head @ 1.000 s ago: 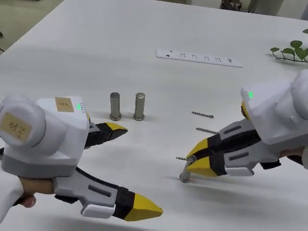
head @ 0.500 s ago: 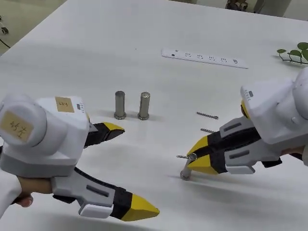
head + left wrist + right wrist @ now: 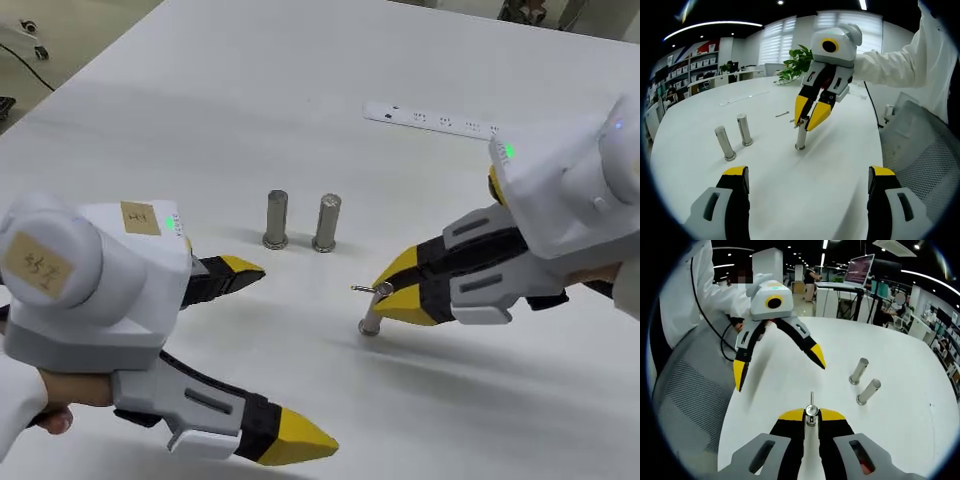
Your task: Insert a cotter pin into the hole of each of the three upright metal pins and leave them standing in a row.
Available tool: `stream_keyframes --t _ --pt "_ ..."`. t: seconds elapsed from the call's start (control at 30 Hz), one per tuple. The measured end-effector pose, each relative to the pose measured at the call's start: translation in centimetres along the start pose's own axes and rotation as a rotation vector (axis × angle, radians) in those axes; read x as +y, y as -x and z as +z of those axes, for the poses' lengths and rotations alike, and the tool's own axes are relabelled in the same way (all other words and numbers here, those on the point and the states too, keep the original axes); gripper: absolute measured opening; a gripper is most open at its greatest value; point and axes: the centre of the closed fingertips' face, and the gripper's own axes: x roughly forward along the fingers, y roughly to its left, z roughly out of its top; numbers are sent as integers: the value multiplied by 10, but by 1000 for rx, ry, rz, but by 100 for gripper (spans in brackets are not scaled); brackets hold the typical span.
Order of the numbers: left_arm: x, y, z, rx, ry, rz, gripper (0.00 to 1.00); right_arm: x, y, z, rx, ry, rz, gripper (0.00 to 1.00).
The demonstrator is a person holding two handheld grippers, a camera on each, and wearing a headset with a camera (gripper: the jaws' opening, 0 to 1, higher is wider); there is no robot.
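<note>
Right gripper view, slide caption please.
Right gripper shut on a cotter pin at a metal pin's top, left gripper open opposite.

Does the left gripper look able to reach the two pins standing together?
Probably yes: the open left gripper has bare table before the two pins; the right gripper holds a cotter pin aside at the third pin.

My left tongs (image 3: 285, 355) hang low at the left, pointing forward, jaws spread wide apart. My right tongs (image 3: 385, 293) angle down from the right, tips leftward, jaws pinched together on the cotter pin (image 3: 360, 290).
</note>
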Motion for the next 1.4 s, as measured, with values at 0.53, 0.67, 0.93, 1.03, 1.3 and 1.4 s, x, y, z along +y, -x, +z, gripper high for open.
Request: stream_keyframes --t 0.53,0.67,0.93,1.03,1.3,1.4 --pt "15 12 1 -4 11 39 99 -17 -23 7 16 39 30 4" --pt "16 12 1 2 8 37 99 -19 -25 7 17 36 33 4" --pt "16 11 1 2 10 35 99 -19 -27 4 21 32 32 4" --pt "16 10 1 4 10 36 99 -20 -28 4 15 27 34 4" --pt "18 10 -1 8 23 52 99 -21 -31 5 5 11 29 4" --pt "18 10 -2 9 28 52 99 -22 -32 7 -4 -2 24 4"
